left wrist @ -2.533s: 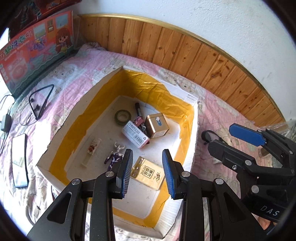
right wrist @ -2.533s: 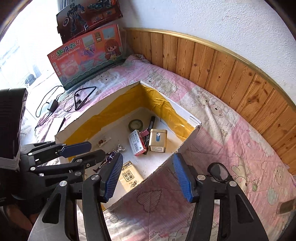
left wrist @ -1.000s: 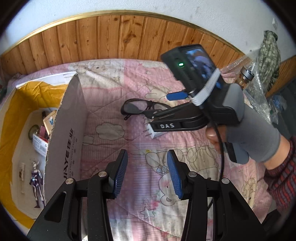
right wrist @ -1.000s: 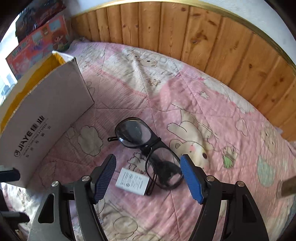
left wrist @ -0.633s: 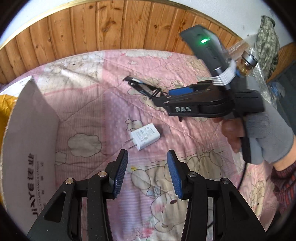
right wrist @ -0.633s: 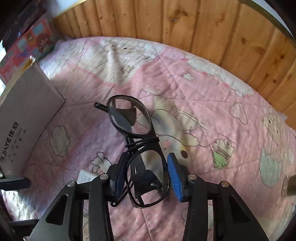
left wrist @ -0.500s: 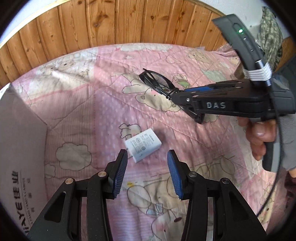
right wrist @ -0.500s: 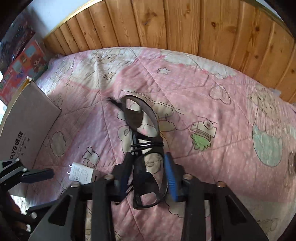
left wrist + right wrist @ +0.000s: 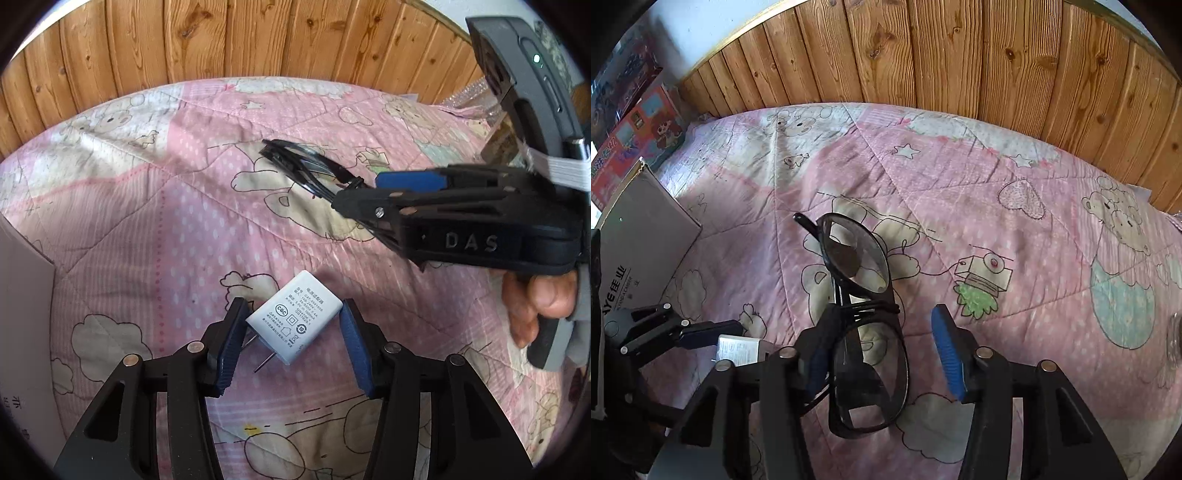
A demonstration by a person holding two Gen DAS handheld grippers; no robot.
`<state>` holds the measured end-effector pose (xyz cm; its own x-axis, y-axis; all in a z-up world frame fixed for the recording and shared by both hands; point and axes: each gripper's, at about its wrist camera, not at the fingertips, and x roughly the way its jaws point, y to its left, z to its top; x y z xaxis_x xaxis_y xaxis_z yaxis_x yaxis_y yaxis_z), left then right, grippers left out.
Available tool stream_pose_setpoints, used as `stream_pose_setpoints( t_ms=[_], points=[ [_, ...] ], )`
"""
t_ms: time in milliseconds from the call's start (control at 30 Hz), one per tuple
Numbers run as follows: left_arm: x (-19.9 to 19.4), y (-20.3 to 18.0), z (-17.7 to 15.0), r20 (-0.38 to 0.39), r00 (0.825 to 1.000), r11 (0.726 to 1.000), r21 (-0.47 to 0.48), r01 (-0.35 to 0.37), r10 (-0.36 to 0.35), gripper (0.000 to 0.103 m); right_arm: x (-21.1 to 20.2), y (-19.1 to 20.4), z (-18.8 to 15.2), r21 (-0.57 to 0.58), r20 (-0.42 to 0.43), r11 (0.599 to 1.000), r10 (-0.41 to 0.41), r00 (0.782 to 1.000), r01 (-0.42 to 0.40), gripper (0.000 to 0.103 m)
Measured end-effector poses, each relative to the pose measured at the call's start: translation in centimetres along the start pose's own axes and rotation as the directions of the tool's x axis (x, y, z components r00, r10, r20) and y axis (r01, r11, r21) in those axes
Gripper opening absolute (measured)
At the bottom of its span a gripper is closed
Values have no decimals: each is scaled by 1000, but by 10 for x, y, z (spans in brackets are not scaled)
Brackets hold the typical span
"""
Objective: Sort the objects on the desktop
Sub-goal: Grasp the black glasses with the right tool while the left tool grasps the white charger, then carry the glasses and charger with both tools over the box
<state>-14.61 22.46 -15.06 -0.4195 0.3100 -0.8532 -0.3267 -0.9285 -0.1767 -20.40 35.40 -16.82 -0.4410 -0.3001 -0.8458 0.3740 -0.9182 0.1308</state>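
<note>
A white plug-in charger [image 9: 293,321] lies on the pink quilt [image 9: 155,206], prongs towards me. My left gripper [image 9: 291,328] straddles it with its jaws opening; the blue pads stand at the charger's corners without clamping it. Black-framed glasses [image 9: 857,258] lie folded between the fingers of my right gripper [image 9: 882,332]. Its jaws are opening too. The glasses lean on the left finger, and the right pad [image 9: 945,350] is clear of them. From the left wrist, the right gripper [image 9: 369,190] sits at the glasses [image 9: 295,158]. From the right wrist, the left gripper [image 9: 713,338] is at the charger [image 9: 738,347].
A cardboard box [image 9: 639,240] stands at the left, its wall [image 9: 22,332] close to my left gripper. Wood panelling [image 9: 923,55] backs the quilt. Colourful toy boxes [image 9: 635,129] lean at the far left. A person's gloved hand [image 9: 535,302] holds the right gripper.
Both grippers left the box for the quilt. The left one came down around the charger. The right one shut on the glasses, turned them, and its jaws have since widened.
</note>
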Motion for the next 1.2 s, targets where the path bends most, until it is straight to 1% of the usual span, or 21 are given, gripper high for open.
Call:
stream_pose_setpoints(
  t_ms=[33,67,133,167,233,367,500,567,767,933,1200],
  points=[
    [1,1,1,2,1000,1000,-8,13,-13,52,5,-1,-1,15,-2,1000,17,1000,-17,53],
    [1,0,1,2,1000,1000,-12,8,-8,52,10,0,-4,28,-20,999,39,999,-38,46],
    [-1,-2,0,4,1000,1000,-17,8,-8,51,11,5,-6,17,-10,1000,24,1000,-24,46],
    [-3,-3,0,9,1000,1000,-24,9,-9,51,10,4,-5,26,-14,999,31,999,-31,45],
    [-8,-3,-2,14,1000,999,-42,13,-13,51,7,-1,-5,66,-11,995,73,997,-72,45],
    [-26,-2,-4,39,999,997,-80,21,-18,51,2,-4,-6,99,-6,990,103,995,-102,45],
    [-45,0,-10,54,999,994,-107,12,-6,51,-10,4,-5,94,-3,990,107,994,-106,45],
    [-54,0,-14,55,998,994,-111,-5,11,51,-16,10,-7,87,-8,991,102,995,-101,45],
    [-87,7,-29,74,997,990,-142,-20,30,51,-34,30,-19,76,-29,993,94,995,-91,45],
    [-112,14,-43,89,995,985,-168,-31,47,51,-51,44,-36,111,-32,990,95,995,-91,45],
    [-154,20,-63,134,990,980,-201,-4,31,51,-78,74,-61,171,5,979,109,994,-108,45]
  ],
)
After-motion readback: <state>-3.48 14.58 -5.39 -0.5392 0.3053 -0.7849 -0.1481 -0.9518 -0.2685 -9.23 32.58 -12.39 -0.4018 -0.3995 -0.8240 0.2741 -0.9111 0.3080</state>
